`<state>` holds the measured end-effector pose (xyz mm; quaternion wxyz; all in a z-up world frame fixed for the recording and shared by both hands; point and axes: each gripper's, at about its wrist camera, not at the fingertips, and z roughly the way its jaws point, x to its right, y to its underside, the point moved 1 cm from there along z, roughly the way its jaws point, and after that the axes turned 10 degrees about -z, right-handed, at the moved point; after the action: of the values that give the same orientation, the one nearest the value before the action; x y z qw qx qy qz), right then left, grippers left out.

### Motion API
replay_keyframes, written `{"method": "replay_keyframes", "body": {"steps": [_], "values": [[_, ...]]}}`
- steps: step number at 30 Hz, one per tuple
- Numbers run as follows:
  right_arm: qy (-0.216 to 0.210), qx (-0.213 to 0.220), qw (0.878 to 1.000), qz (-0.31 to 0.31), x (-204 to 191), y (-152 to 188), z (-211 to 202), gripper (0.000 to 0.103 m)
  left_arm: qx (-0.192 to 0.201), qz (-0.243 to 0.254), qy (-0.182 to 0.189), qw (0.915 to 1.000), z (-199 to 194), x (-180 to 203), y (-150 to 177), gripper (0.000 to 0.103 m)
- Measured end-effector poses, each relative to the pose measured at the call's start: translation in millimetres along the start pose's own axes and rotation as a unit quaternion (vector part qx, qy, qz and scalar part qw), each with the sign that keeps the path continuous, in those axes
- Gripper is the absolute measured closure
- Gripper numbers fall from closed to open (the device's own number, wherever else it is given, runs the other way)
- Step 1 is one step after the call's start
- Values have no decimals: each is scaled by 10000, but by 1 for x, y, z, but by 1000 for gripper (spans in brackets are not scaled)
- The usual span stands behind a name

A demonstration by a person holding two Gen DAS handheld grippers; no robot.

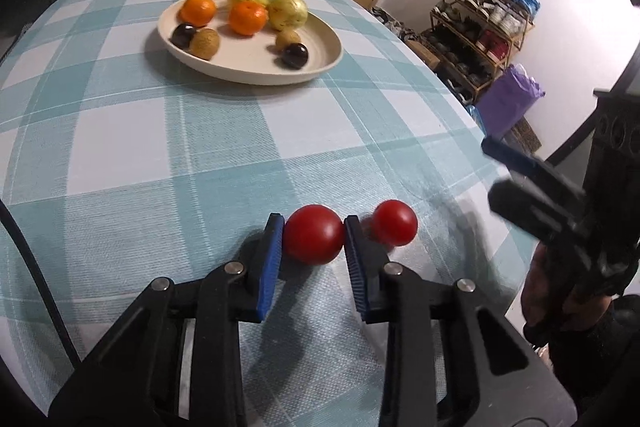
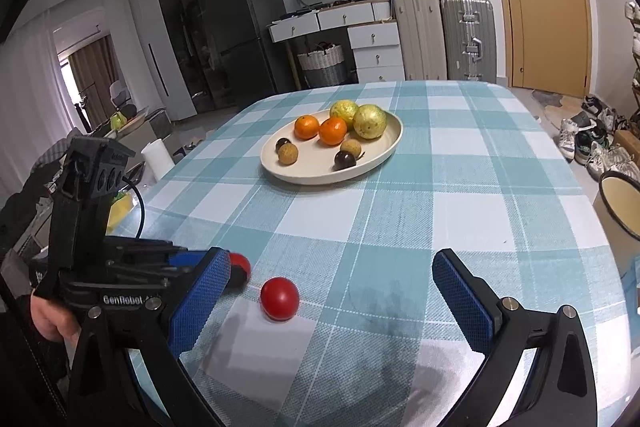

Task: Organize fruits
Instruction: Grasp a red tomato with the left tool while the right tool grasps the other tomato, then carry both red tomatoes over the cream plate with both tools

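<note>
My left gripper (image 1: 313,233) is shut on a red tomato (image 1: 314,234) low over the checked tablecloth; in the right wrist view that tomato (image 2: 241,264) is mostly hidden behind my right gripper's left finger. A second red tomato (image 1: 394,222) lies on the cloth just right of it, and it also shows in the right wrist view (image 2: 279,298). My right gripper (image 2: 332,279) is open and empty, with the second tomato ahead between its fingers, nearer the left one. A cream oval plate (image 1: 320,35) (image 2: 394,137) farther back holds oranges, yellow-green fruits, brown fruits and dark round fruits.
The table's right edge (image 1: 472,115) is near the tomatoes. A cream pot (image 2: 618,205) stands at the table's right side. Shoe rack, suitcases, drawers and a fridge stand beyond the table.
</note>
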<state>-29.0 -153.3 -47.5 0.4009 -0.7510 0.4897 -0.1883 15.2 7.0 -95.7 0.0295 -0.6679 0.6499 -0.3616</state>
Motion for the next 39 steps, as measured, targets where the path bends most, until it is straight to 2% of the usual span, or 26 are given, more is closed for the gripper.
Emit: {"method": "replay_keyframes", "body": {"steps": [2,12,13,14,18,22,25,30,39], "values": [[-132,-70,9999,-26,-3,2,4,0,34,-65,-18,10000,-5,-4,0,76],[-247,-405,9979,-435,-26,11,24,2,274,-240,-72,9993,-30,-15,-4,76],[-265,-439,9976,-457,-27,11,26,6,299,-245,-71,9992,-32,-16,-5,75],[-289,-477,9973,-481,-28,12,29,15,324,-257,-75,9991,-34,-17,-6,76],[-328,-649,9964,-436,-29,14,41,26,336,-331,-74,9989,-39,-21,-7,76],[-437,-668,9958,-444,-32,14,44,43,333,-395,-127,9986,-39,-25,-7,75],[-490,-773,9950,-408,-33,15,48,52,330,-429,-107,9985,-38,-26,-8,76],[-519,-909,9936,-428,-35,17,52,75,356,-392,-108,9985,-39,-25,-9,75],[-490,-781,9952,-334,-31,11,47,76,471,-377,-93,9981,-47,-22,-18,75]]}}
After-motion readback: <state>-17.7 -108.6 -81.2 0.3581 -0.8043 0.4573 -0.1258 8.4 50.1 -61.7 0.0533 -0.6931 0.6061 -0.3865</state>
